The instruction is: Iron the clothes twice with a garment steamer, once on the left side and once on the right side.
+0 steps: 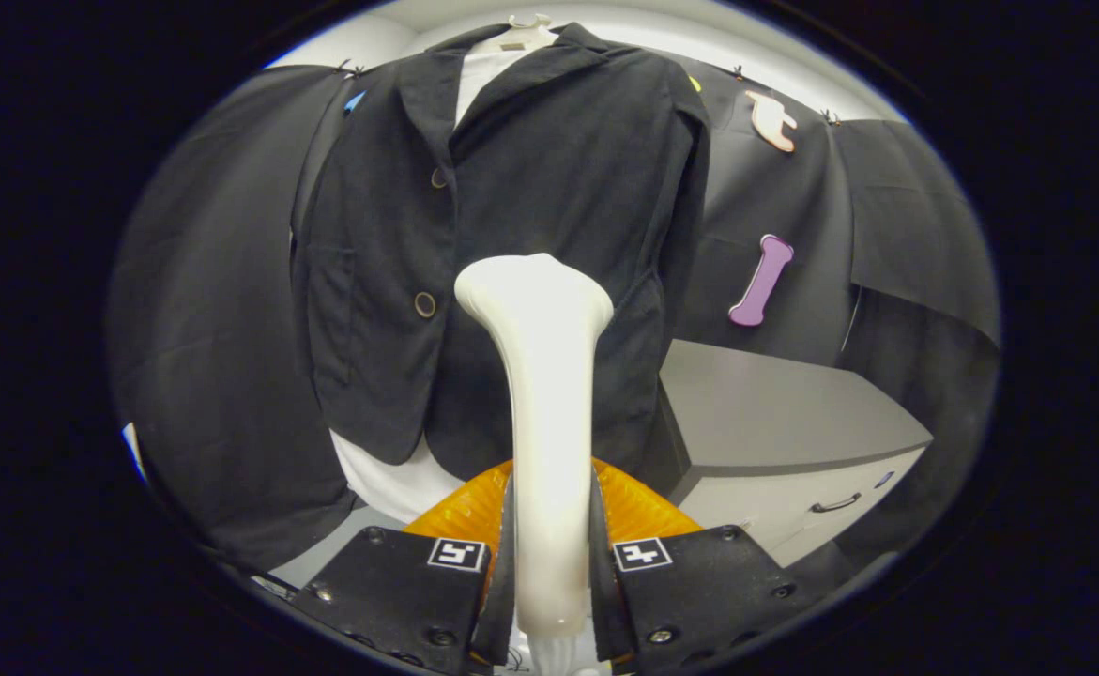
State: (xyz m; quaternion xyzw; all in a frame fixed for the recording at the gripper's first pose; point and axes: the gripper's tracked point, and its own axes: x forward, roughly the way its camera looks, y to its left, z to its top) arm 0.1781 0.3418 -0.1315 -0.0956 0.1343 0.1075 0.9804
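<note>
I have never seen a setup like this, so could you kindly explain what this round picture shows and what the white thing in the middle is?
The camera rides on a handheld two-finger gripper and looks forward along its fingers, so the picture bulges like a fisheye. The fingers are shut on the handle of a white garment steamer, whose head points at the clothes ahead. Beyond it, a black jacket hangs on a hanger over a white shirt; the steamer head sits near the jacket's lower middle, though I cannot tell whether it touches. To the right stands a grey cabinet with a drawer handle.
</note>
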